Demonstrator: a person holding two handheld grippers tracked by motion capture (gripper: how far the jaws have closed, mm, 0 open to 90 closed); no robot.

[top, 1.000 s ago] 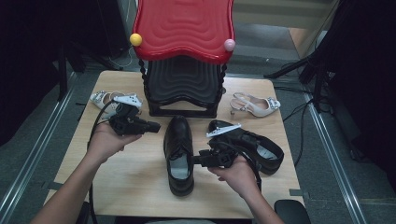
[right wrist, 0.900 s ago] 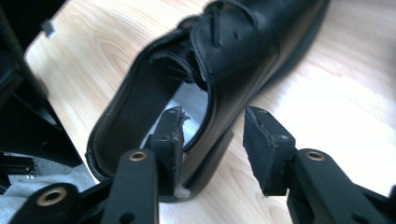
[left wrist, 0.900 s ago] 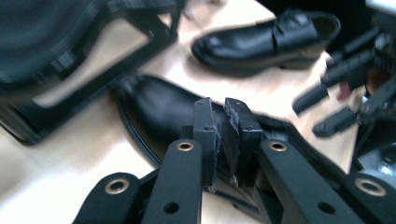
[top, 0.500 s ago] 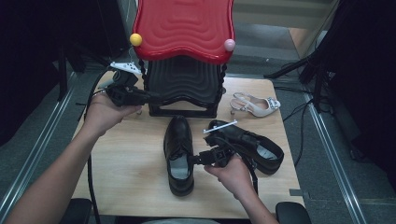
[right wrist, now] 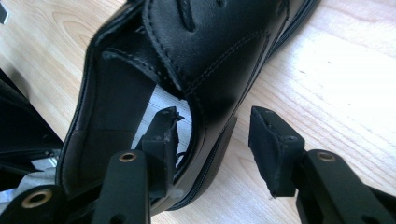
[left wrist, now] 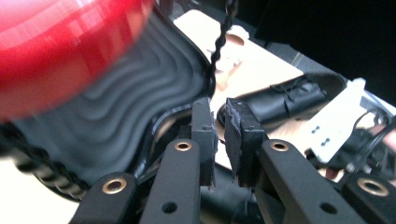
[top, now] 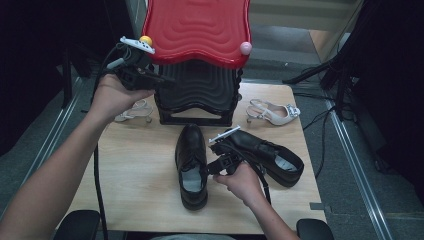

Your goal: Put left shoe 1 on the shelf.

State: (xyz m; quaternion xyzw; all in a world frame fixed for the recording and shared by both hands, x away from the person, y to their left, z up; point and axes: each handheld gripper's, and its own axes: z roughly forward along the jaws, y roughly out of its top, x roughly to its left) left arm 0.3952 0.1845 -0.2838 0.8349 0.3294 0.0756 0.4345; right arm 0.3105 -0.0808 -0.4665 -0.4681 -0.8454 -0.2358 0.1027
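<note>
Your right claw (top: 214, 167) sits low over the wooden table (top: 130, 175), its jaws spread wide astride the side wall of a black lace-up shoe (top: 191, 162). In the right gripper view one pad (right wrist: 161, 135) is inside the shoe's opening near the grey insole, while the other pad (right wrist: 273, 144) stands clear of the leather outside, above the bare wood. The jaws have just been closing a little, yet a gap shows between the outer pad and the shoe, so nothing is clamped.

The shoe lies flat near the middle of the table, toe toward the rack and heel toward you. A second black shoe (top: 272, 157) lies on the table just to its right, angled away, partly behind your right hand (top: 245, 182).

Your left claw (top: 162, 80) is raised at the far left, level with the upper edge of a black ribbed rack (top: 200, 90) under a red wavy top (top: 197, 27). In the left gripper view its two pads (left wrist: 205, 133) stand almost together with only a thin slit between them, gripping nothing.

A pale strappy sandal (top: 131, 111) lies on the table below your left hand (top: 112, 95), beside the rack; its mate (top: 272, 111) lies on the rack's other side.
</note>
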